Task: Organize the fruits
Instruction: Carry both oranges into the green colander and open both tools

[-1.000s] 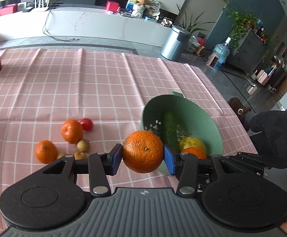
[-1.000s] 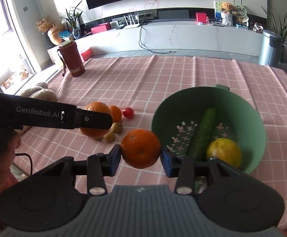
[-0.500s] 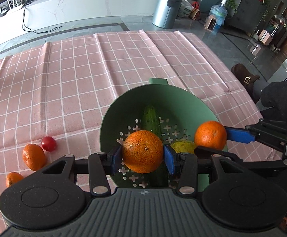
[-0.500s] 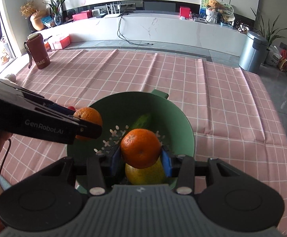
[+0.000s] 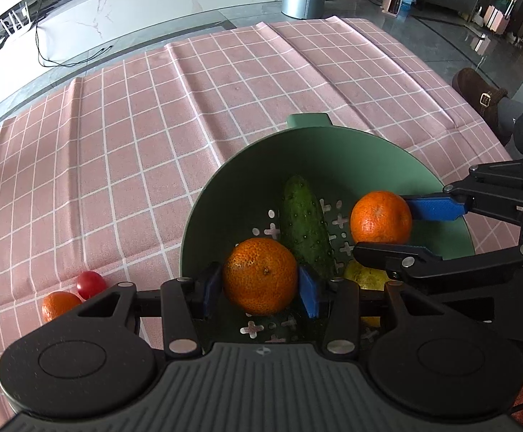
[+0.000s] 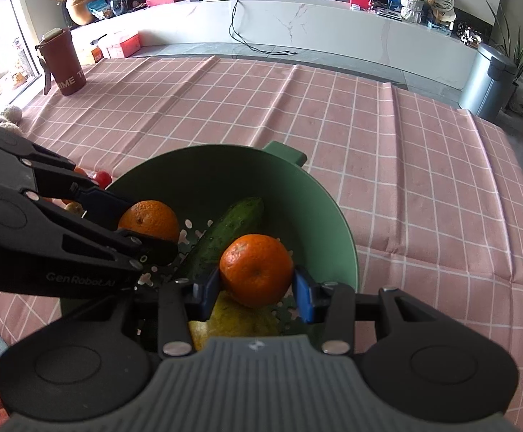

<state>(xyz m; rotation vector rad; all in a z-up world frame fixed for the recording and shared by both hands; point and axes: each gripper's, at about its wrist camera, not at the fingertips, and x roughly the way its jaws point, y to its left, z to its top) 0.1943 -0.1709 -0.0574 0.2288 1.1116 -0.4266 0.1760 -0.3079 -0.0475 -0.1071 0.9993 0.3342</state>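
Two mandarins are held over the green colander at once, so the step in hand is judged to be their release into it. It is best done by lowering each fruit until it is just above the perforated floor or the produce already lying there, and only then spreading the fingers, so that nothing drops far or bounces over the rim. Since both grippers are crowded into the same bowl, the releases should be made one after the other and each tool lifted straight out, lest a finger catch the other gripper or tip the colander.

The left gripper is pinched on a mandarin, which is clamped at its sides between the blue pads and hangs over the near part of the bowl, just beside the cucumber. The right gripper is likewise closed on a second mandarin, gripped across its middle and poised above a yellow fruit in the bowl.

On the pink checked tablecloth, outside the colander, a cherry tomato and a further mandarin are left to be collected.
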